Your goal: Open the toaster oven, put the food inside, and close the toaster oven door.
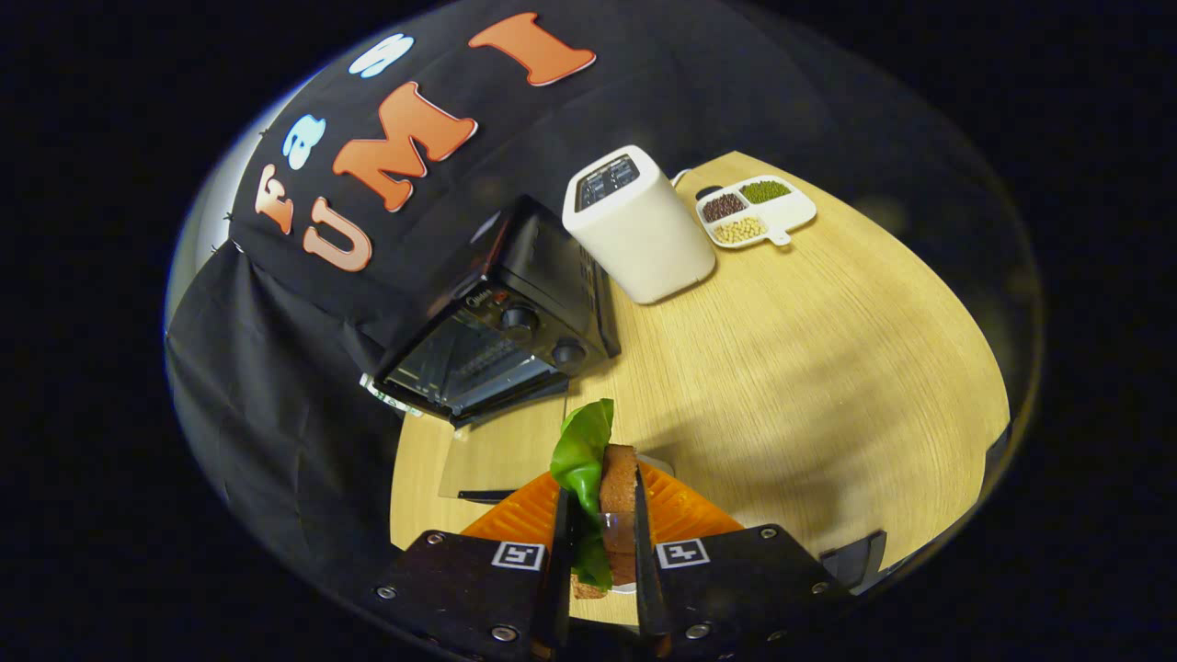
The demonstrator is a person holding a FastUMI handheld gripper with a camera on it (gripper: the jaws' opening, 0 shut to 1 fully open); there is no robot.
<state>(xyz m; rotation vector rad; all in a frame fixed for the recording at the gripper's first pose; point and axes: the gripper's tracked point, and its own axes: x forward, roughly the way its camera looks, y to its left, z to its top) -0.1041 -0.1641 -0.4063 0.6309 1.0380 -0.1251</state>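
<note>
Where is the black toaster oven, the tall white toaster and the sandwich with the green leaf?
Black toaster oven [497,317]: gripper view, on its control panel.
Tall white toaster [644,239]: gripper view, on its side wall.
Sandwich with the green leaf [618,478]: gripper view, on the brown bread between the gripper's fingers.

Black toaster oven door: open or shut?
Open: the black toaster oven's glass door hangs down, while the gripper grips the lettuce-and-bread food.

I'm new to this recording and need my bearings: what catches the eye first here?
The gripper is shut on a sandwich of brown bread and green lettuce, above an orange plate. Beyond the fingers, a black toaster oven lies on the wooden table with its door open, a white toaster beside it.
</note>
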